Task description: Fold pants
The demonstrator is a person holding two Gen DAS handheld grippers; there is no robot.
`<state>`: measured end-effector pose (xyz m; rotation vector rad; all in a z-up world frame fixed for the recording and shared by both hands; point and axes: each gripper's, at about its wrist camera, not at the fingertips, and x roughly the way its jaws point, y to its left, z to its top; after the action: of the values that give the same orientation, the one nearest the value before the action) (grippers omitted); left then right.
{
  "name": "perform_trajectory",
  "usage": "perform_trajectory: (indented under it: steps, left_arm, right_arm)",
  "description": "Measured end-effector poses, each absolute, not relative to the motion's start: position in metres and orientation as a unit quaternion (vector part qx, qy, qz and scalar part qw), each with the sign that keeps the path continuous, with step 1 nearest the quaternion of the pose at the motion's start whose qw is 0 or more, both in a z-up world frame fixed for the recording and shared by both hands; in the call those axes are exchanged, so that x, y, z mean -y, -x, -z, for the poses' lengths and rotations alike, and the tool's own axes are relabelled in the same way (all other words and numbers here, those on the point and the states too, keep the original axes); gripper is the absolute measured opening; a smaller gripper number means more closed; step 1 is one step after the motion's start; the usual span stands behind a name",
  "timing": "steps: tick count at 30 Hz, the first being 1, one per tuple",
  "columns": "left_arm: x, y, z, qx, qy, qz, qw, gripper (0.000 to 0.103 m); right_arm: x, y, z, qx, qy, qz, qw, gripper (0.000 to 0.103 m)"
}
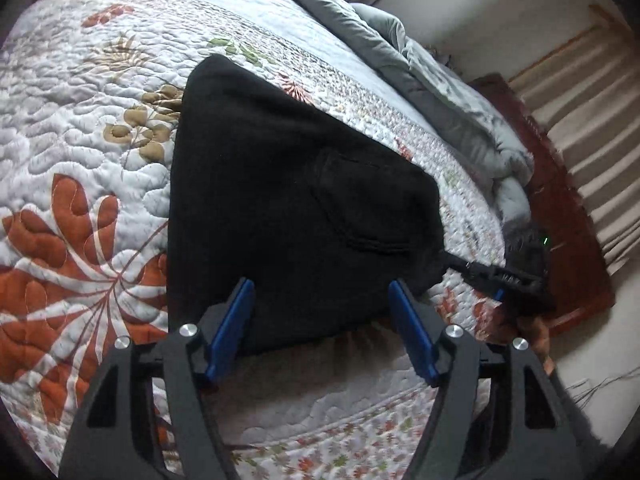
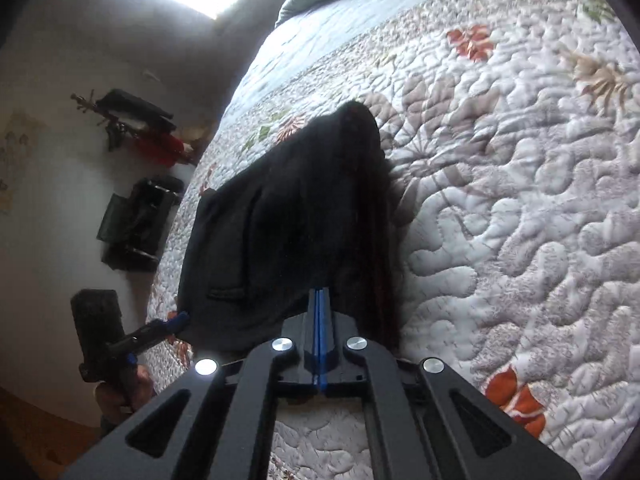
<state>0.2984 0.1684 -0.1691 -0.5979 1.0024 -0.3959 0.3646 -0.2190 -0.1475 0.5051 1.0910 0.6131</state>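
The black pants (image 1: 288, 200) lie folded on the quilted bed, a back pocket facing up. My left gripper (image 1: 322, 292) is open, its blue pads on either side of the near edge of the pants, just above the cloth. My right gripper (image 2: 320, 300) is shut on the near edge of the pants (image 2: 280, 220) and lifts that edge a little. In the left wrist view the right gripper (image 1: 448, 258) shows at the right corner of the pants. In the right wrist view the left gripper (image 2: 182, 318) shows at the left corner.
The floral quilt (image 1: 80, 160) covers the bed. A bunched grey blanket (image 1: 460, 112) lies along the far edge. A red rug (image 1: 560, 208) lies on the floor beside the bed. Dark items (image 2: 136, 220) hang on the wall.
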Motion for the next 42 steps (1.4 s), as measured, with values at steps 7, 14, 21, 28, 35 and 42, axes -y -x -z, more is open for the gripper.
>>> perform_trajectory:
  steps: [7, 14, 21, 28, 35, 42]
  left_arm:
    - [-0.157, -0.22, 0.11, -0.426, 0.232, 0.16, 0.86, 0.1]
    - [-0.115, -0.103, 0.064, -0.38, 0.093, 0.045, 0.919, 0.1]
    - [-0.094, -0.017, 0.042, -0.367, 0.054, -0.005, 0.929, 0.1]
    - [-0.087, 0.041, 0.021, -0.357, 0.096, -0.015, 0.929, 0.1]
    - [-0.064, 0.089, -0.011, -0.318, 0.067, -0.028, 0.945, 0.1]
    - [-0.055, 0.116, -0.029, -0.297, 0.064, -0.032, 0.952, 0.1]
  right_arm:
    - [0.229, -0.262, 0.089, -0.444, -0.209, -0.273, 0.828, 0.053]
    - [0.225, -0.141, 0.068, -0.408, -0.172, -0.208, 0.872, 0.085]
    - [0.21, -0.063, 0.054, -0.389, -0.111, -0.1, 0.909, 0.099]
    - [0.186, 0.005, 0.014, -0.346, -0.039, -0.09, 0.933, 0.099]
    - [0.172, 0.069, -0.034, -0.277, 0.001, -0.063, 0.959, 0.099]
    - [0.166, 0.096, -0.058, -0.244, 0.015, -0.054, 0.968, 0.099]
